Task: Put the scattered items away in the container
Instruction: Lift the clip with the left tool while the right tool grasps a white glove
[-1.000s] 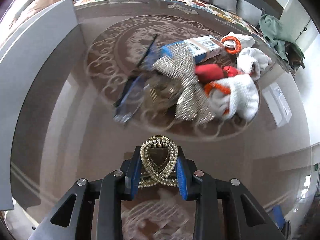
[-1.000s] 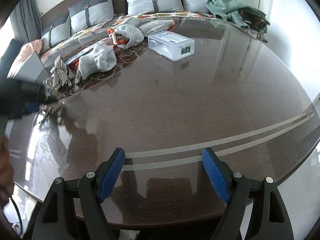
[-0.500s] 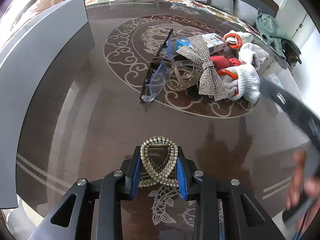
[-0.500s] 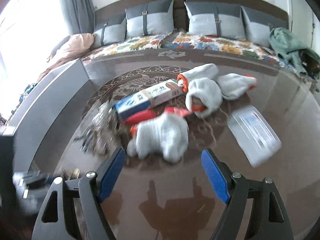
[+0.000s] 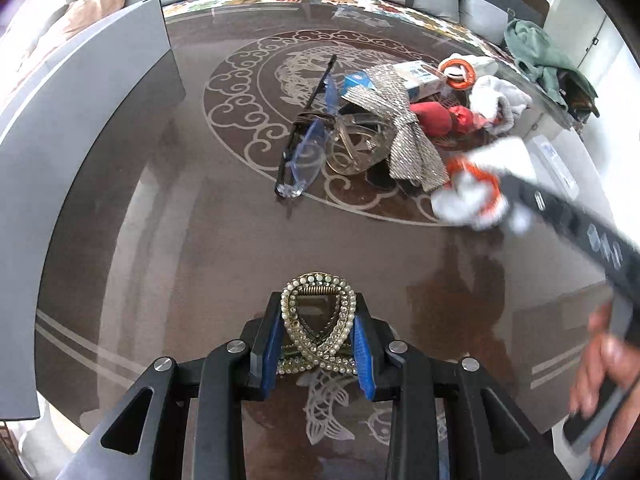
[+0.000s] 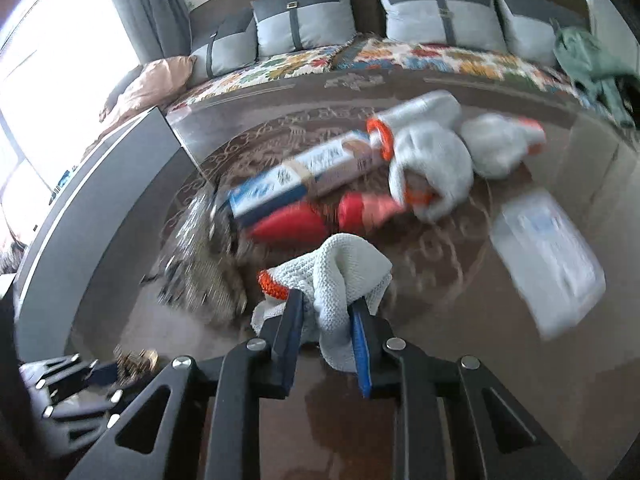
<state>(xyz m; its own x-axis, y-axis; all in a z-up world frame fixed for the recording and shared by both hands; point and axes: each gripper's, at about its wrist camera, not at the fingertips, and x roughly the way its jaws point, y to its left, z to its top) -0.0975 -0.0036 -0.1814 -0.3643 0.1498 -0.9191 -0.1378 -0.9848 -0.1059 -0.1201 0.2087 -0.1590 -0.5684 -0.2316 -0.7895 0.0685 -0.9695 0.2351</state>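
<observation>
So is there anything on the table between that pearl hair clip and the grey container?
Nothing visible. The left gripper holds the pearl hair clip above bare table; the grey container stands to its left, and the clutter lies farther off.

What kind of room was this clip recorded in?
Probably a home living room: a long sofa with grey cushions and a floral cover runs behind a large, glossy, ornately patterned brown table strewn with household items.

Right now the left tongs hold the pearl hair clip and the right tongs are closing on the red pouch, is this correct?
Not quite. The right tongs are closing on a white knit glove with an orange cuff, as the right wrist view shows; the red pouch lies behind it. The left tongs do hold the pearl hair clip.
</observation>
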